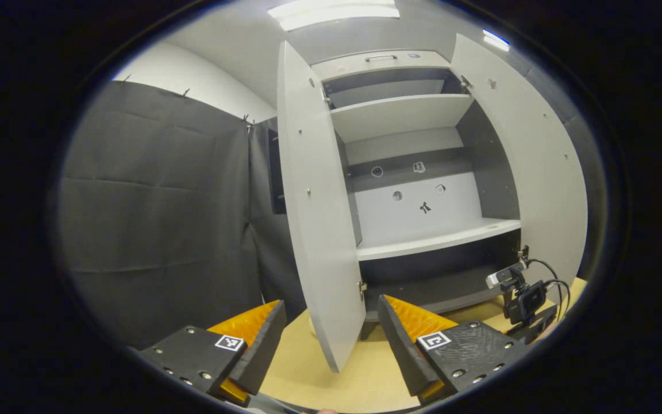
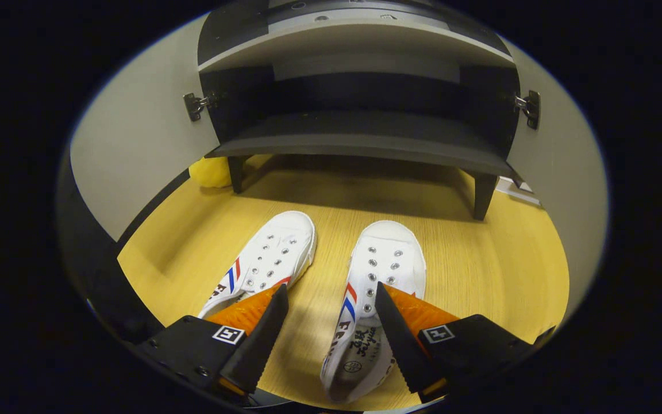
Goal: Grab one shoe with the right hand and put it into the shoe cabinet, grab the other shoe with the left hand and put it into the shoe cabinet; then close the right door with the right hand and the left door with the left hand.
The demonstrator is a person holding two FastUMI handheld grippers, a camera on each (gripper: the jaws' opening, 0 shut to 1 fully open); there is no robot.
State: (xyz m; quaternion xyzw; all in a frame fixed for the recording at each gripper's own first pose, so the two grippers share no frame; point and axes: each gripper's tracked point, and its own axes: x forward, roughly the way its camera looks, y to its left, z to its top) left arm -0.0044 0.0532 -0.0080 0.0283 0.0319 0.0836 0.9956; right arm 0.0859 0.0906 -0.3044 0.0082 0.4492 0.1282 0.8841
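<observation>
right gripper lines up on the first shoe; cabinet stands open

the first step looks to be in hand: the pick-up of a shoe with the right hand. in the right gripper view the right gripper [image 2: 326,310] hangs over the floor [image 2: 480,270] with its fingers spread wide and nothing between them. the right-hand shoe [image 2: 374,287] lies just under it, toe towards the shoe cabinet [image 2: 360,138], with one finger over its side and the other over the bare floor between the pair. the left-hand shoe [image 2: 268,261] lies just beside it, apart, angled a little.

judging by this, the next move calls for the gripper to shift over so that both fingers straddle the shoe's side wall or heel collar, then drop and close. the canvas looks soft, so a hold on the rim should carry better than one on the toe.

in the left gripper view the left gripper [image 1: 331,325] is held up facing the cabinet, also spread wide and empty, with the edge of the left door [image 1: 314,230] showing between its fingers.

count: two shoes, both on the floor, none in the cabinet. two doors, the left one and the right door [image 1: 538,172], both swung open. three shelves show inside, all bare. a yellow thing [image 2: 210,172] sits by the cabinet's leg; i cannot tell what it is.
</observation>
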